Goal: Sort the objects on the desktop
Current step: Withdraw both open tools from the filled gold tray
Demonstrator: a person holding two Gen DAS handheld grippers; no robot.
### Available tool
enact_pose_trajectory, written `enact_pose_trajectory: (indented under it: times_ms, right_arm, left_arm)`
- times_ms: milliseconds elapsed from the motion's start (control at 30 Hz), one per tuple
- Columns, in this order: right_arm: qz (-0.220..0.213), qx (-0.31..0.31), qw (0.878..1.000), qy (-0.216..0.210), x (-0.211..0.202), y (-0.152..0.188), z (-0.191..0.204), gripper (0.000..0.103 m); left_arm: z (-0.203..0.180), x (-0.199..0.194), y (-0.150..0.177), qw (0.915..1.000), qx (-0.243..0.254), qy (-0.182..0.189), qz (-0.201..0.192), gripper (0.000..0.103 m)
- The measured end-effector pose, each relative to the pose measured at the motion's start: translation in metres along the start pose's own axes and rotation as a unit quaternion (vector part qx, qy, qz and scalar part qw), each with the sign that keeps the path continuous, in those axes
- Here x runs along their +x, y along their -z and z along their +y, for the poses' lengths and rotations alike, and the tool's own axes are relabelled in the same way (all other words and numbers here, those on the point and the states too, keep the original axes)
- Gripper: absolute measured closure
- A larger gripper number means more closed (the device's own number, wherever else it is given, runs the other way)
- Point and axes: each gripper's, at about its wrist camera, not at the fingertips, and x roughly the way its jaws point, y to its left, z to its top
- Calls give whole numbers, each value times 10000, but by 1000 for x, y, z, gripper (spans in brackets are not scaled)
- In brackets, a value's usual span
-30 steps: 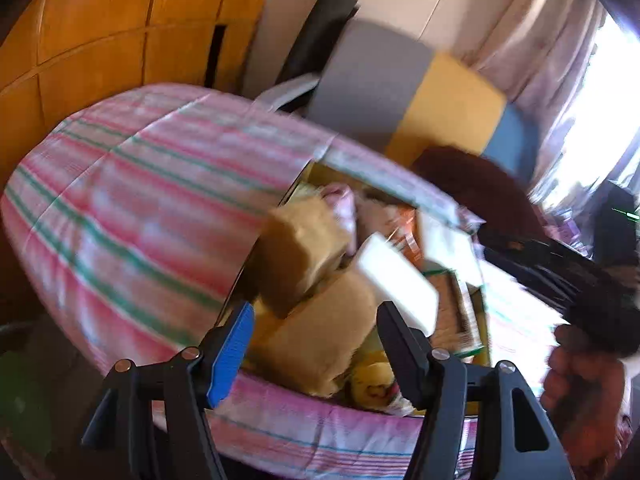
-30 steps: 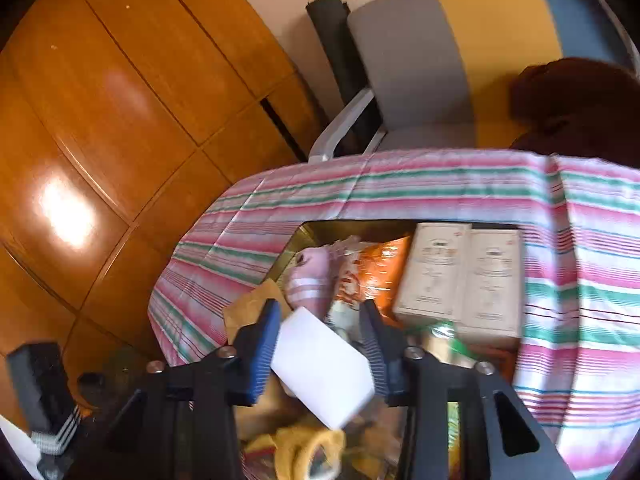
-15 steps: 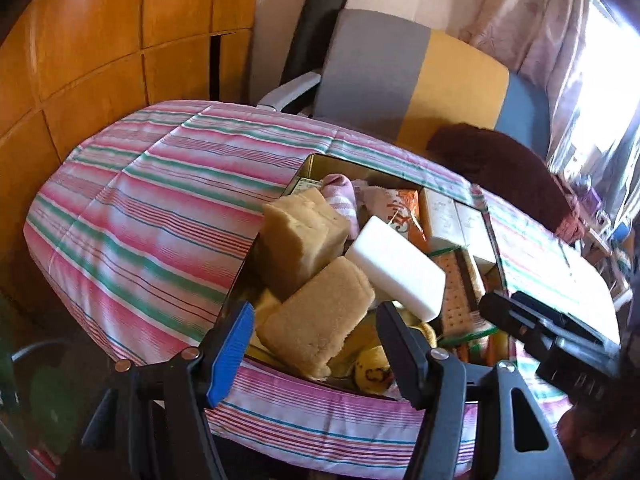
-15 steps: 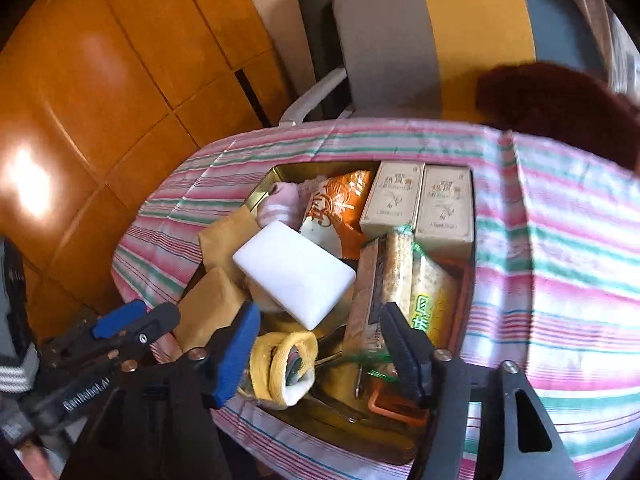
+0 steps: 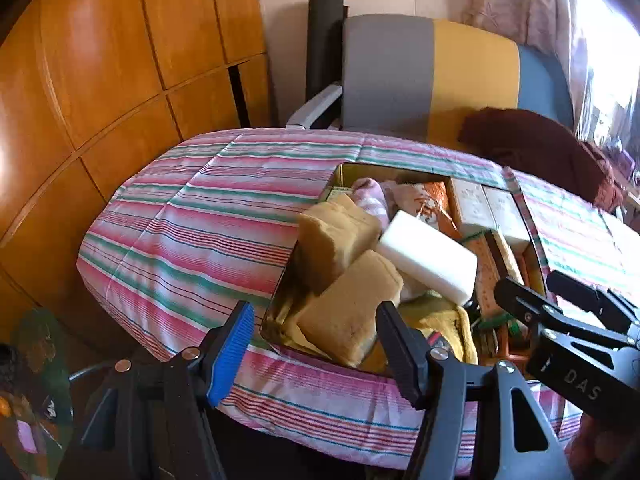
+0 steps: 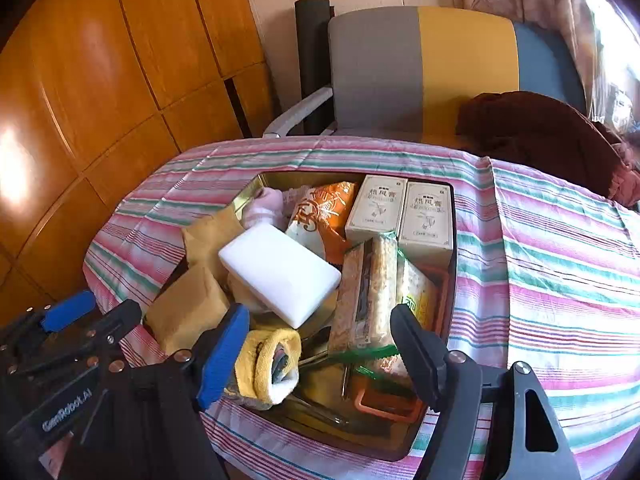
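A gold tray [image 6: 450, 208] on the striped tablecloth [image 6: 560, 264] is packed with objects: a white sponge block [image 6: 280, 270] on top, two tan sponges [image 5: 348, 320], a rolled yellow sock [image 6: 266, 364], a pink sock [image 6: 266, 202], an orange packet [image 6: 324, 212], two beige boxes [image 6: 400, 216] and a cracker pack [image 6: 372, 292]. My left gripper [image 5: 314, 350] is open and empty at the tray's near left corner. My right gripper [image 6: 316, 356] is open and empty above the tray's near edge. The white block also shows in the left wrist view [image 5: 428, 262].
A grey, yellow and blue chair [image 6: 424, 64] stands behind the table with a dark brown cloth [image 6: 536, 132] on it. Wooden panels [image 6: 100, 80] line the left. The tablecloth is bare left [image 5: 200, 220] and right of the tray.
My right gripper let go of the white block, opened and drew back toward me. The block now rests on the pile. My left gripper also pulled back and steadied.
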Motion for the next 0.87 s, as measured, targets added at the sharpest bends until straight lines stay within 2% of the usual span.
enact_pose_trajectory:
  times_ms: [433,867]
  right_arm:
    - [37,-3,10000,20,2,1,-1,28]
    - [123,84,9999,-6,8,3,-9,27]
  left_arm:
    - [-12,0,3,9998,163,73,51,40]
    - [-12,5,4,10000,49,23,69,44]
